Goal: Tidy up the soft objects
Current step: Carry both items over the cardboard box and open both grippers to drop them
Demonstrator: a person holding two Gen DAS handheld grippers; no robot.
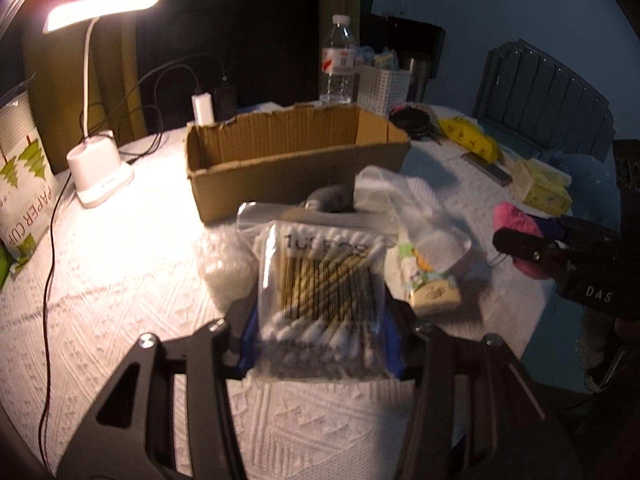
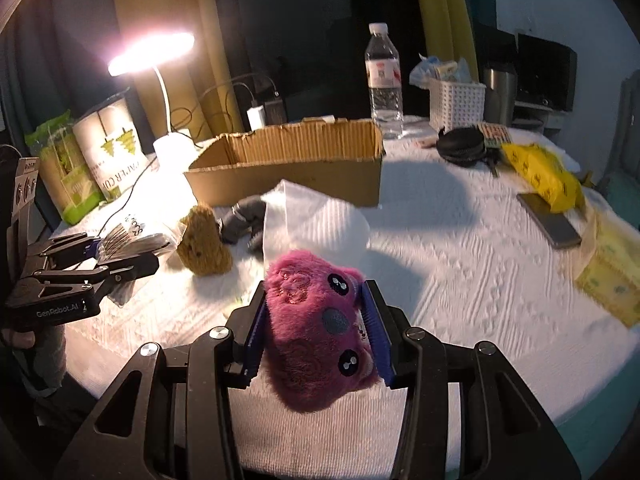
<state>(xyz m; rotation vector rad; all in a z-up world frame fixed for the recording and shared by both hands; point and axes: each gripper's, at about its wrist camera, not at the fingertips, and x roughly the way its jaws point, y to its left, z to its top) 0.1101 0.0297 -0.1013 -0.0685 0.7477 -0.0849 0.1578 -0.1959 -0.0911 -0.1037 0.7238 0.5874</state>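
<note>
Ahead of both tools, toward the bench's far edge, the box [image 2: 288,160] lies long side across. Left tool [image 1: 320,320] clamps the swab bag [image 1: 324,276]; right tool [image 2: 316,336] clamps the pink plush [image 2: 316,336], both just beside the opening.

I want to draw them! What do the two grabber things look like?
Both are black metal frames with triangle-shaped cut-outs and silver screws. The right gripper has ridged blue pads inside its fingers. The left gripper has blue pads too. Seen from the side, it has small white lettering on its black body and a grey sleeve below it.
</note>
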